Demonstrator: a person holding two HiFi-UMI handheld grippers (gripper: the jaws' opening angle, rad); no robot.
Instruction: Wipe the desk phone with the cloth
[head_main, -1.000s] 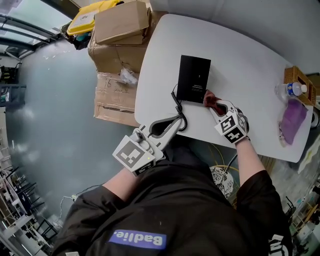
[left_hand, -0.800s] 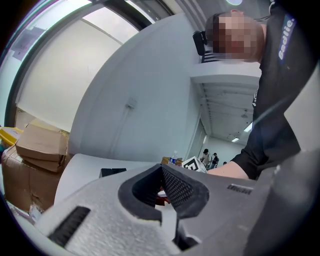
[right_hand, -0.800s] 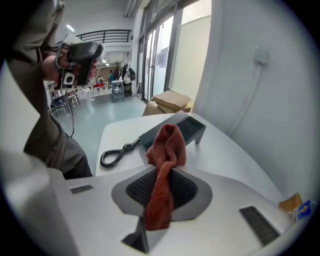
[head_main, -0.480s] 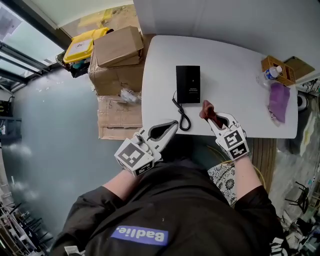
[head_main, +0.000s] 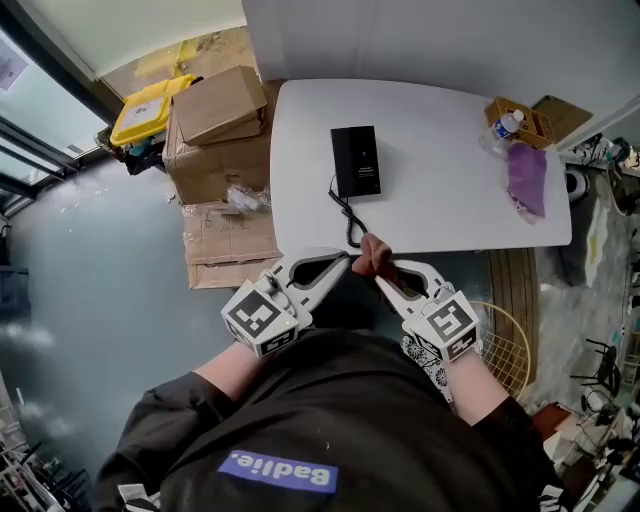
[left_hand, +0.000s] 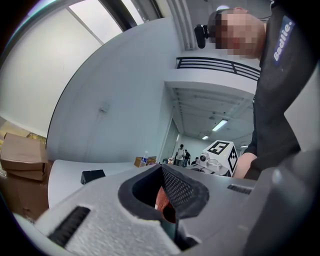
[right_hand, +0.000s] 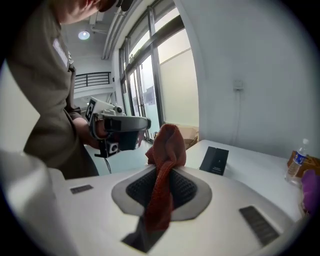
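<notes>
Head view: looking down on both grippers held off the near edge of a white table (head_main: 450, 210), tips nearly meeting. Right gripper (head_main: 380, 270) clamped on a rust-red cloth (head_main: 373, 250), bunched just past its tips. Left gripper (head_main: 343, 260) just beside that cloth, jaws drawn together. Black desk phone (head_main: 356, 161) flat on the table, ahead of both grippers and well apart from them, coiled cord (head_main: 345, 215) trailing back toward the tips. Cardboard boxes (head_main: 215, 115) off beyond the left gripper's outer side. Left gripper view: jaws meeting at the tips with nothing pinched, red cloth glimpsed through the hollow between them, phone far ahead to the left. Right gripper view: jaws closed tight on the cloth, one end standing up past the pads, the other hanging between them; phone ahead, slightly right; left gripper close by on the left.
</notes>
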